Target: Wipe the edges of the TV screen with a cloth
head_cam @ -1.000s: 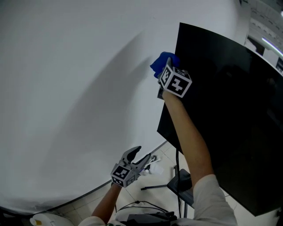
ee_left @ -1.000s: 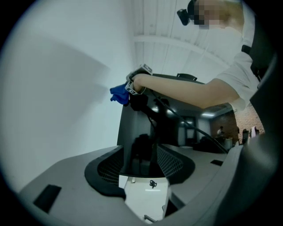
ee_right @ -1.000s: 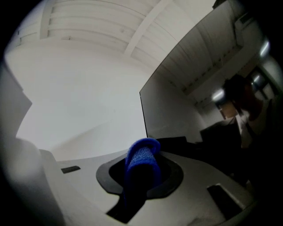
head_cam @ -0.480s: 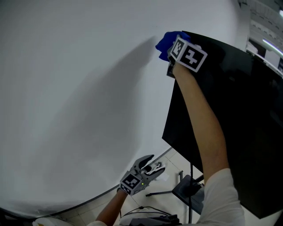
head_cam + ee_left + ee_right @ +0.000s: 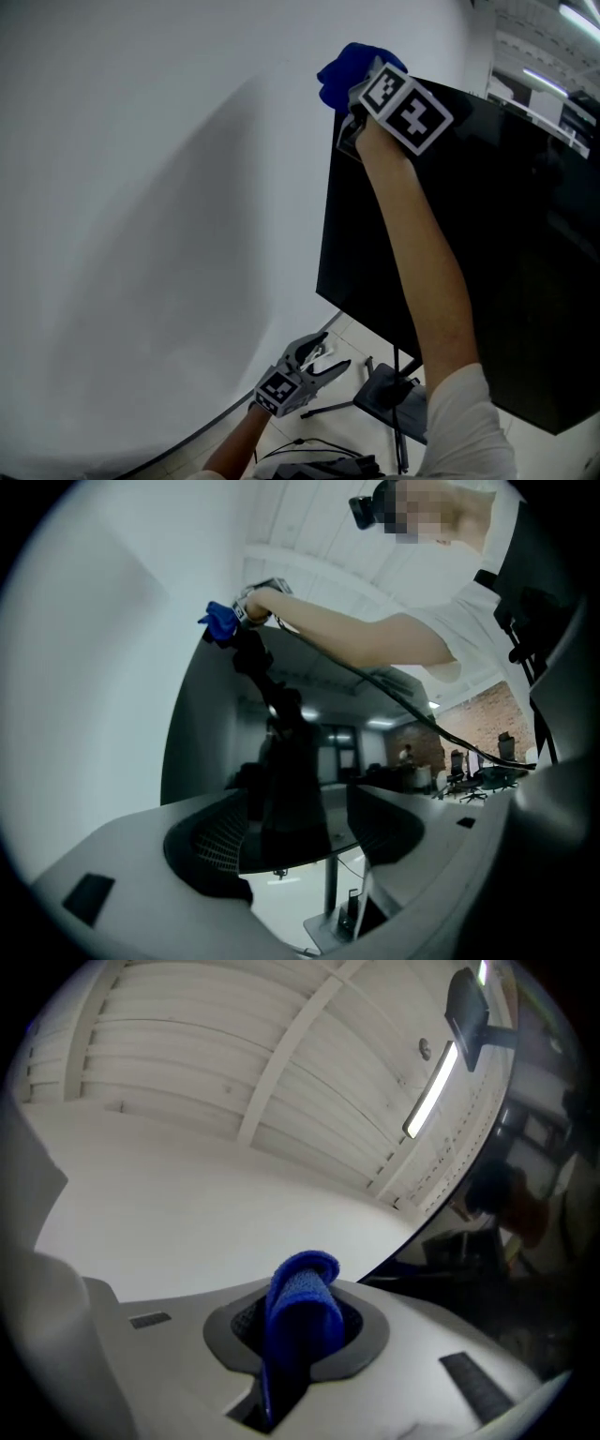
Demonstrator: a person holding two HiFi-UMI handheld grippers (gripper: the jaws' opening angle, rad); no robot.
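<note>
Your right gripper (image 5: 354,92) is raised high on an outstretched arm, its jaws clamped on a folded blue cloth (image 5: 342,67). The cloth bulges out past the jaw tips and sits at the top corner of the black TV screen (image 5: 506,244), whose side edge runs down just below the gripper. A white wall (image 5: 141,187) lies beyond the cloth. Your left gripper (image 5: 328,354) hangs well below the right one, pointed up towards the screen's lower edge. Its jaws are opening wide, with nothing between them.
</note>
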